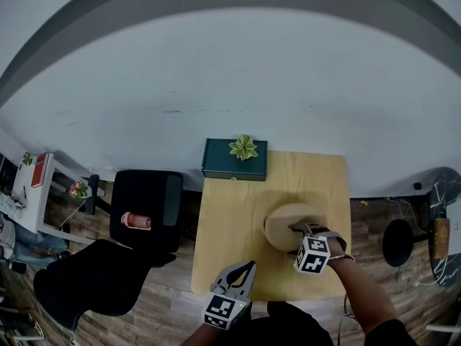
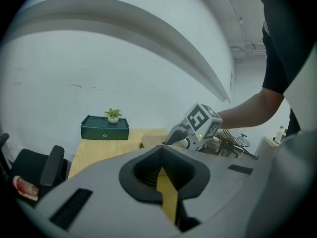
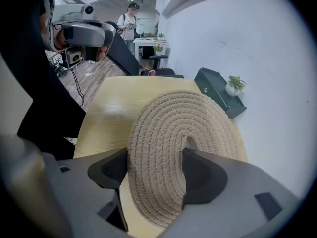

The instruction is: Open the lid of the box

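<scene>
- On the right half of the worktop sits the round woven box. Its lid is on as far as I can see, with no gap at the rim.
- My right hand-held gripper points steeply down onto it. One pad is against the lid's outer edge and the other is near the dimple at its centre, so the jaws look to be pinching a band of the coiled weave.
- My left hand-held gripper hangs by the worktop's near edge, well apart from the box, its tips pressed together on nothing.
- I judge this to be the grasp step: the hold is taken and the lift has not begun.
- The next move calls for a firm pinch and a straight upward pull. The weave looks soft and may buckle or slip, and the box may rise with the lid, so the left gripper could steady the wall.
- I can read no writing. The marker cube carries only black-and-white squares, and the dark green case at the back shows a small round fitting but no legible text.
</scene>
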A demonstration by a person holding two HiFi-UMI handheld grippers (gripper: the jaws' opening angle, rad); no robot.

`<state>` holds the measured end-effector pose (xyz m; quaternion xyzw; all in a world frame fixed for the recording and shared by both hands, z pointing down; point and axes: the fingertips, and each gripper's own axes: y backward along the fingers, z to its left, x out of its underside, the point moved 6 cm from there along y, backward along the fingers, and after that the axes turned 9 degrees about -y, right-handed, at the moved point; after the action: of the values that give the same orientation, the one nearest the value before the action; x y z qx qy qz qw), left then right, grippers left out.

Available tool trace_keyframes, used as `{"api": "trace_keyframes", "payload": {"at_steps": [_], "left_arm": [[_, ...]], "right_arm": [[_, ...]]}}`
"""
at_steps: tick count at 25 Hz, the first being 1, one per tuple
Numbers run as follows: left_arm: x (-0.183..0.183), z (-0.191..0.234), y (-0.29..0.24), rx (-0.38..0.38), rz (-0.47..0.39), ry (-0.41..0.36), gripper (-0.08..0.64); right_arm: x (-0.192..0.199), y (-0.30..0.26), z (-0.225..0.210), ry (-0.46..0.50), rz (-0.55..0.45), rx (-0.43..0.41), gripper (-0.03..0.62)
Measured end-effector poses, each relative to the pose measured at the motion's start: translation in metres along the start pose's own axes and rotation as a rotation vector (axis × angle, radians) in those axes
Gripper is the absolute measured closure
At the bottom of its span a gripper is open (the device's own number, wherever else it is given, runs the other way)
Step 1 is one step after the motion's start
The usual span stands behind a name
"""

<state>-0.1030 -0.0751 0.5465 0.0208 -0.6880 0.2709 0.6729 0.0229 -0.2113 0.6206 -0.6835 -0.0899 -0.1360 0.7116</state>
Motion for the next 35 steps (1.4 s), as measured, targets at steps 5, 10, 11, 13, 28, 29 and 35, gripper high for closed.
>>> {"api": "trace_keyframes", "payload": {"at_steps": [5,10,11,13,28,29,35], "left_arm": [[0.0,0.001,-0.002,0.017,0.007,-0.02,0.543],[-0.009,0.003,-0.006,0.002,-0.014,-0.018,0.543],[-0.009,0.001,-0.007,0.01,-0.015,-0.021,0.543],[-0.01,-0.003,-0.009,0.026,-0.015,-0.026,0.543],[-0.01,-0.039,-0.045,0.195,0.005,-0.132,0.543],[-0.012,-0.041,-0.047,0.202,0.005,-0.134,0.543],[-0.01,-0.06,-0.058,0.27,0.019,-0.165,0.543]], "right_arm": [[0.001,0.016,0.003,-0.007,-0.014,0.041,0.238],[0.002,0.041,0.008,-0.043,-0.059,0.108,0.239],[0.005,0.046,0.01,-0.051,-0.061,0.119,0.241],[0.013,0.056,0.016,-0.063,-0.056,0.14,0.241],[0.1,0.087,0.068,-0.194,0.06,0.2,0.241],[0.106,0.085,0.072,-0.204,0.071,0.196,0.241],[0.141,0.066,0.1,-0.225,0.14,0.146,0.241]]}}
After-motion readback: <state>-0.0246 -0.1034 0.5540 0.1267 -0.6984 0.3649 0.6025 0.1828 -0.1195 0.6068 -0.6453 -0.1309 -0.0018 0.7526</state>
